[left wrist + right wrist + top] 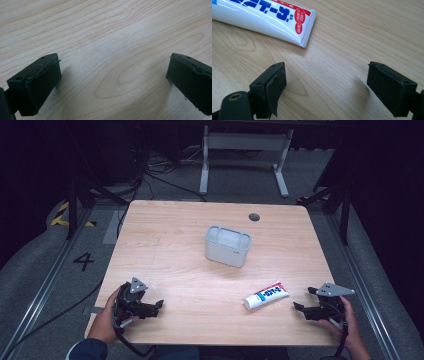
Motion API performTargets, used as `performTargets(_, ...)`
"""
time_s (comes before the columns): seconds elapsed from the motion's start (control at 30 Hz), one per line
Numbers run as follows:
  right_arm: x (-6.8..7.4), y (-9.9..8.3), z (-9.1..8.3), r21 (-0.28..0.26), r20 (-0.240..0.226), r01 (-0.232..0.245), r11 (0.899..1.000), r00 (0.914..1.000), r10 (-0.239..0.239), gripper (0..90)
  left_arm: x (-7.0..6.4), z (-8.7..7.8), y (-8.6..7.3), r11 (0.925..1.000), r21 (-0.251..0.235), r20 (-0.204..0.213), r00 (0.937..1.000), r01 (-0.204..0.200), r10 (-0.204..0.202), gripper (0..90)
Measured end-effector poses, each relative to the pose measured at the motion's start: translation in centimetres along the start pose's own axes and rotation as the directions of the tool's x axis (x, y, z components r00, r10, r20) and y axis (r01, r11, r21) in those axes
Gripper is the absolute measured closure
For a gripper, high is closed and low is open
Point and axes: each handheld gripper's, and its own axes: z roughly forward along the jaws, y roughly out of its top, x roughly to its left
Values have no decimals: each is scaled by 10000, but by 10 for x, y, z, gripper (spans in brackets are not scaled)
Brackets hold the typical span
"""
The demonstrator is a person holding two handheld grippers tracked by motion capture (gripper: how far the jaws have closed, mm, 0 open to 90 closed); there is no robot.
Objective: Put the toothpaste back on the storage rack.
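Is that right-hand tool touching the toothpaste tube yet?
Apart. In the right gripper view, bare wood separates the open right tool from the toothpaste tube.

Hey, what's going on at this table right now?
A person sits at a wooden table with tongs in each hand, both open and holding nothing. The right tongs are low over the table beside the crimped end of a white toothpaste tube, which lies flat near the front edge, not yet gripped. The left tongs are over bare wood at the front left. A pale grey open container stands in the middle of the table, untouched.
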Motion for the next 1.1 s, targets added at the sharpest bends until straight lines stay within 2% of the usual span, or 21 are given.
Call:
performTargets(0.3,0,0,0,3,-19,-58,10000,10000,58,164,0,1,2,9998,75,72,9998,-183,183,3)
performTargets(0.47,-3,0,1,110,-214,-295,9995,9993,298,169,3,0,1,9992,0,168,9990,-406,406,4)
performTargets(0.57,-4,2,2,129,-291,-400,9991,9988,403,186,3,0,0,9991,24,221,9989,-423,422,3)
performTargets(0.7,-6,2,2,74,-166,-461,9989,9988,462,238,3,-1,0,9990,78,260,9987,-442,440,2)
performTargets(0.87,-5,3,1,62,-233,-337,9994,9992,339,323,4,-1,-1,9986,13,335,9980,-530,530,1)
performTargets(0.93,-1,4,0,43,-155,-45,10000,9999,46,362,3,-3,-3,9986,43,403,9978,-534,532,1)
performTargets(0.97,1,6,0,59,-167,68,10000,9998,-67,369,4,-4,-4,9968,64,545,9954,-798,794,1)
performTargets(1.1,3,7,2,73,-401,214,9997,9990,-211,336,4,-5,-4,9962,59,623,9943,-870,865,1)
